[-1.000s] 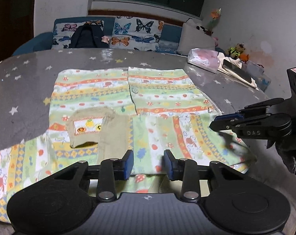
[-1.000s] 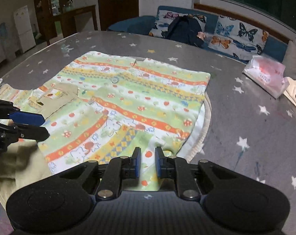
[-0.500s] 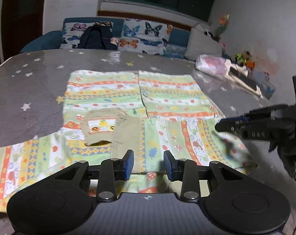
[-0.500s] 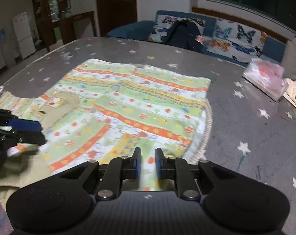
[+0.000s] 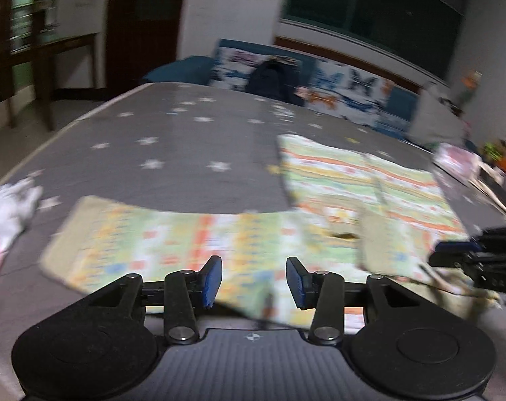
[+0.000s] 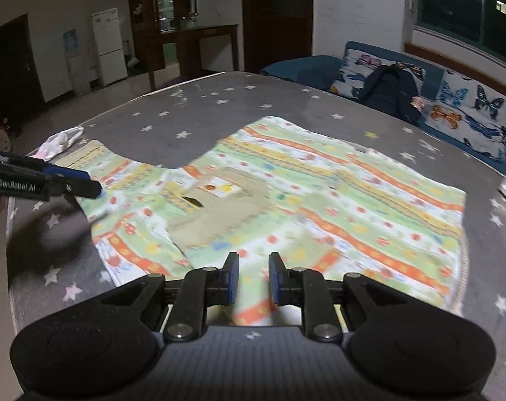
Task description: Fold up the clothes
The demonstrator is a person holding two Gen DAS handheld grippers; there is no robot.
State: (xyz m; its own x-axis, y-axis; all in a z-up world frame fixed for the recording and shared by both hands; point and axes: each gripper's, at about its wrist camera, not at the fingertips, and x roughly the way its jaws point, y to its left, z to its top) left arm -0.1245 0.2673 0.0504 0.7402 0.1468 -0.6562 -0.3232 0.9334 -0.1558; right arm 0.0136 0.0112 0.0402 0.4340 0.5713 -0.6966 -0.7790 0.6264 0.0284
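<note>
A shirt [image 6: 336, 193] with green, orange and yellow stripes lies spread on the grey star-patterned table [image 6: 219, 107], a beige flap [image 6: 226, 214] folded over its middle. One sleeve [image 5: 152, 234] stretches out to the left. My left gripper [image 5: 253, 277] hovers over that sleeve's near edge; its jaws are opening and hold nothing. It also shows at the left edge as the left gripper [image 6: 69, 183]. My right gripper [image 6: 253, 274] hangs over the shirt's near hem, jaws opening with a narrow gap and not pressing the cloth. The right gripper [image 5: 453, 254] shows at the right.
A small white and pink garment [image 6: 62, 140] lies near the table's left end. A pink packet [image 5: 453, 160] sits at the far right. Behind the table stands a sofa with butterfly cushions [image 6: 470, 107] and a dark jacket [image 6: 390, 90].
Both views have swung left along the shirt, the left one far enough to bring the outstretched sleeve and the small white garment into sight. Both pairs of jaws stand wider, the left more so.
</note>
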